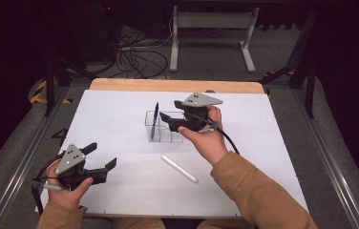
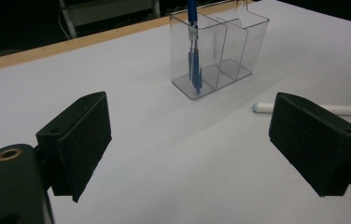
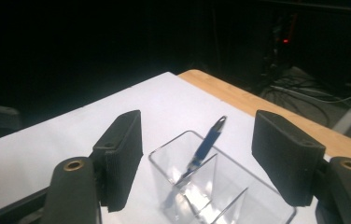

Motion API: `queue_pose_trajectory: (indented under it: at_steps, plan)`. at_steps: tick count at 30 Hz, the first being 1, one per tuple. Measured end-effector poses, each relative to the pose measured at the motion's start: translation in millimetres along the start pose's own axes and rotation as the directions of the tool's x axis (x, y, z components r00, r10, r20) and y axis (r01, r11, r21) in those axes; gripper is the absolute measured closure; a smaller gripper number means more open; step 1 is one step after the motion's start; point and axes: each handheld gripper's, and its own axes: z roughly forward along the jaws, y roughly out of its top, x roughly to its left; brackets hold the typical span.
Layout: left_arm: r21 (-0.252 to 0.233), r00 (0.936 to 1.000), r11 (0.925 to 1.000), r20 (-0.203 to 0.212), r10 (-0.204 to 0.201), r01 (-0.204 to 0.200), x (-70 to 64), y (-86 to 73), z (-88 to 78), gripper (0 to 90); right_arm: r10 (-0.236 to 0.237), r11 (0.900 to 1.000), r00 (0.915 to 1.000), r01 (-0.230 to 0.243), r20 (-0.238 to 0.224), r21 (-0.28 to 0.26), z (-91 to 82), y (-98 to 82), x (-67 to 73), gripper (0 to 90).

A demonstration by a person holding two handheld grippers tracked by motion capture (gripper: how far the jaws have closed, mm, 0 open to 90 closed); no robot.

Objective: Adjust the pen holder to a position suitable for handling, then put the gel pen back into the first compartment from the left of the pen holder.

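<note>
A: Quick check, where's your right gripper [image 1: 174, 116]?

B: Over the clear organizer [image 1: 164, 128], mid-table. In the high view your R hand [image 1: 205, 135] holds it just above the box's right end. Jaws spread wide, nothing btwn them. In the right gripper view the pads sit either side of the box from above, not touching it.

A: And the blue pen [image 1: 154, 119]?

B: Standing in the organizer's end compartment, the leftmost one in the high view, tilted, tip down, clip end sticking out over the rim. The other compartments look bare, as far as I can tell. No pad on the pen.

A: Your left gripper [image 1: 102, 157]?

B: Near the front-left corner of the white table [image 1: 120, 109], well apart from the box. Jaws wide open too, holding nothing. The left gripper view shows bare tabletop btwn the pads.

A: Anything else lying around?

B: A white marker [image 1: 179, 169] lies flat on the table, nearer you than the organizer, btwn your two hands, closer to the R forearm. Nothing touches it.
</note>
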Motion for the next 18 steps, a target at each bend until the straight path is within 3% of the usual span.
queue_pose_trajectory:
  at_steps: [4,18]
  plan:
    - [0.001,1.0000,1.0000,0.000,-0.002,0.002,-0.7,-0.7,-0.7,13.8,0.014,1.000,0.9990,-0.013,-0.043,0.025,-3.2,-6.4,1.2,35.4]
    - [-0.001,1.0000,1.0000,-0.001,0.001,-0.001,-0.8,0.4,-1.0,13.8,0.012,0.998,0.9977,-0.008,-0.066,0.062,-9.1,-12.5,5.1,35.3]
